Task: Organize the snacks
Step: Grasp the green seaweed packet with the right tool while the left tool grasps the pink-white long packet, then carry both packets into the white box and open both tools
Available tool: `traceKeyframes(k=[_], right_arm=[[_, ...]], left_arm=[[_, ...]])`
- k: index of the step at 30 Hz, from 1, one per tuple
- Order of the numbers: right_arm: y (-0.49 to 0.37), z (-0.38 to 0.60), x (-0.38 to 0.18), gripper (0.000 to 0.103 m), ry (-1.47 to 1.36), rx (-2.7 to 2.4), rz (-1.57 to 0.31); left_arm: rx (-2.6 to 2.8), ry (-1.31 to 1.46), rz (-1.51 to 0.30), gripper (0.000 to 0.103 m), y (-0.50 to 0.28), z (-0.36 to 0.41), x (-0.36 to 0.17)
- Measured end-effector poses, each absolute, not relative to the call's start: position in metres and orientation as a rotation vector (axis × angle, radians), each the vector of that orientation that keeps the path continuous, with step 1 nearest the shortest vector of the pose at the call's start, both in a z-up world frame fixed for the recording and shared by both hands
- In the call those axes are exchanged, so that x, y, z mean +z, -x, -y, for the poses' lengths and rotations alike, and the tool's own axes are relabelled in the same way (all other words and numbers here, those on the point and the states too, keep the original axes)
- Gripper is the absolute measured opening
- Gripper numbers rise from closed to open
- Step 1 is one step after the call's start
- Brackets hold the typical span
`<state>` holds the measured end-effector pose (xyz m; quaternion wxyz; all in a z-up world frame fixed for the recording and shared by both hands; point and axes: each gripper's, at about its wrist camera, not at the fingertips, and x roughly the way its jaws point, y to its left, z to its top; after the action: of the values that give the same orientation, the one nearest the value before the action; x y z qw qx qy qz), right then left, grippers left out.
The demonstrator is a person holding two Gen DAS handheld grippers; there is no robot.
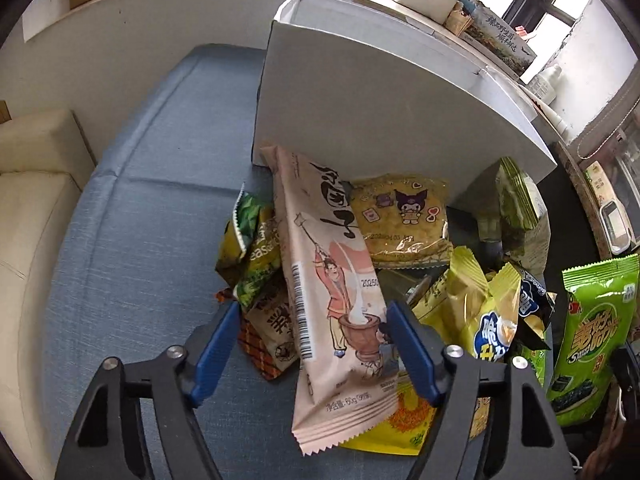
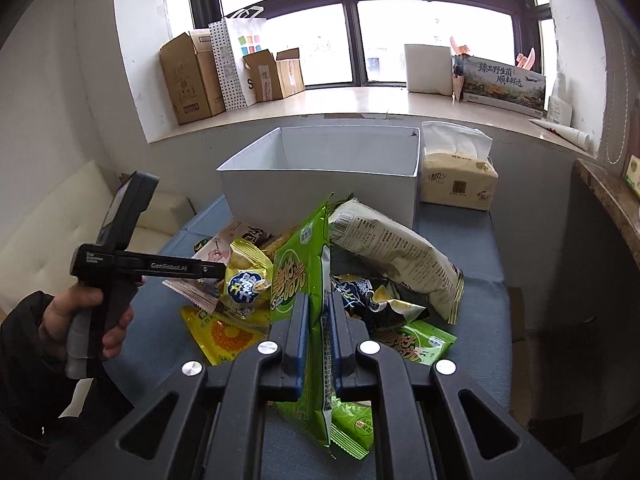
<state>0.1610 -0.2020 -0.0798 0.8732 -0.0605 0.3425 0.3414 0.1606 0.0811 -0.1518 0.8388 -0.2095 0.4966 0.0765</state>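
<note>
A pile of snack packets lies on the blue cloth point(image 1: 140, 220) in front of an open white box point(image 2: 320, 184). My left gripper point(image 1: 310, 316) hangs over the pile with its blue fingers either side of a long pink packet point(image 1: 332, 320). A gap shows on the packet's left side, so the gripper is open. My right gripper point(image 2: 318, 312) is shut on a green seaweed packet point(image 2: 304, 280), held edge-on above the pile. That green seaweed packet point(image 1: 592, 336) also shows at the right of the left wrist view.
Around the pink packet lie a yellow chip bag point(image 1: 476, 312), a cartoon-print packet point(image 1: 400, 216) and a green pea packet point(image 1: 256, 256). A tissue pack point(image 2: 456, 180) stands right of the box. Cardboard boxes point(image 2: 192, 76) line the window sill. A cream sofa point(image 1: 32, 200) is on the left.
</note>
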Motion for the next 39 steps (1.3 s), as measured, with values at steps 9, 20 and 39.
traceKeyframes(k=[9, 20, 39], right_arm=[[-0.152, 0.203, -0.070, 0.010, 0.116, 0.729, -0.698], [-0.149, 0.186, -0.069, 0.010, 0.129, 0.744, -0.697], [-0.264, 0.138, 0.020, 0.010, 0.044, 0.714, -0.613]], left_arm=[[0.157, 0.367, -0.987, 0.026, -0.143, -0.075, -0.135], [0.184, 0.141, -0.863, 0.023, -0.091, -0.066, -0.089], [0.154, 0.138, -0.609, 0.023, -0.164, -0.078, 0.033]])
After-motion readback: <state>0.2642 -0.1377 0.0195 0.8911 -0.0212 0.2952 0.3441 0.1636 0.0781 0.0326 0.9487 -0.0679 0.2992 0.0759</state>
